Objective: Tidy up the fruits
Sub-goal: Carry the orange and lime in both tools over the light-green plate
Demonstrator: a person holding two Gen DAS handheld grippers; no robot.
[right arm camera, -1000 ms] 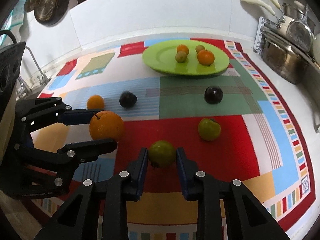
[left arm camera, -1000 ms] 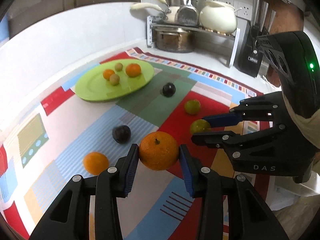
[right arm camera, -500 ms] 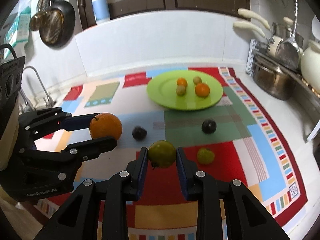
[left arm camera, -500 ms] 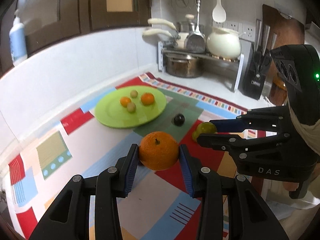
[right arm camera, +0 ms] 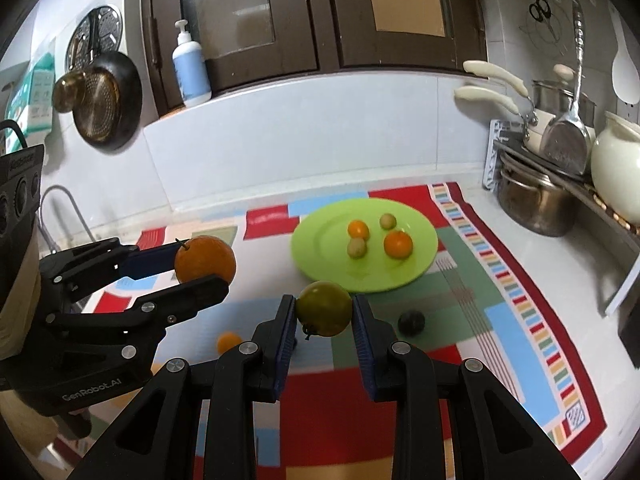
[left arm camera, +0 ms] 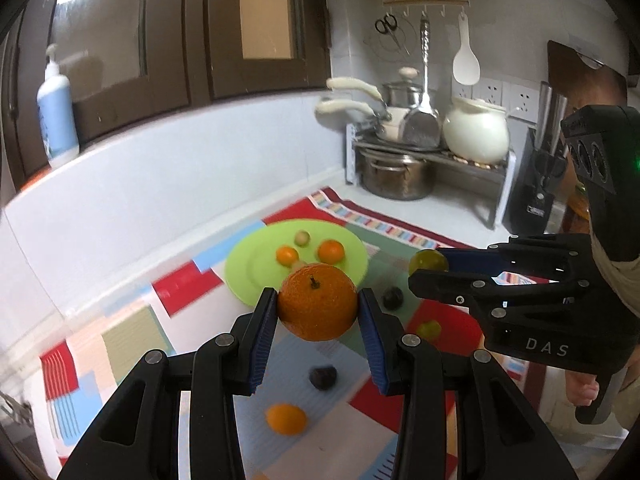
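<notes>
My left gripper point(left arm camera: 318, 322) is shut on a large orange point(left arm camera: 317, 301) and holds it well above the mat. My right gripper point(right arm camera: 324, 322) is shut on a green fruit point(right arm camera: 324, 308), also raised. Each shows in the other view: the orange point(right arm camera: 205, 258) at left, the green fruit point(left arm camera: 427, 262) at right. The green plate point(right arm camera: 320, 248) lies ahead on the mat with two small oranges point(right arm camera: 398, 244) and two small pale fruits point(right arm camera: 356, 247). On the mat lie a small orange point(left arm camera: 286, 419), two dark plums point(left arm camera: 322, 377) and a green fruit point(left arm camera: 429, 329).
A colourful patchwork mat point(right arm camera: 516, 320) covers the counter. A rack with pots and a white jar point(right arm camera: 616, 168) stands at the right. A knife block point(left arm camera: 536, 184) is beyond it. A soap bottle point(right arm camera: 191, 68) sits on the back ledge and a tap point(right arm camera: 64, 200) at left.
Both grippers have risen steadily with their fruits, from just above the mat to well over it. The plate and loose fruits now lie lower and farther in view.
</notes>
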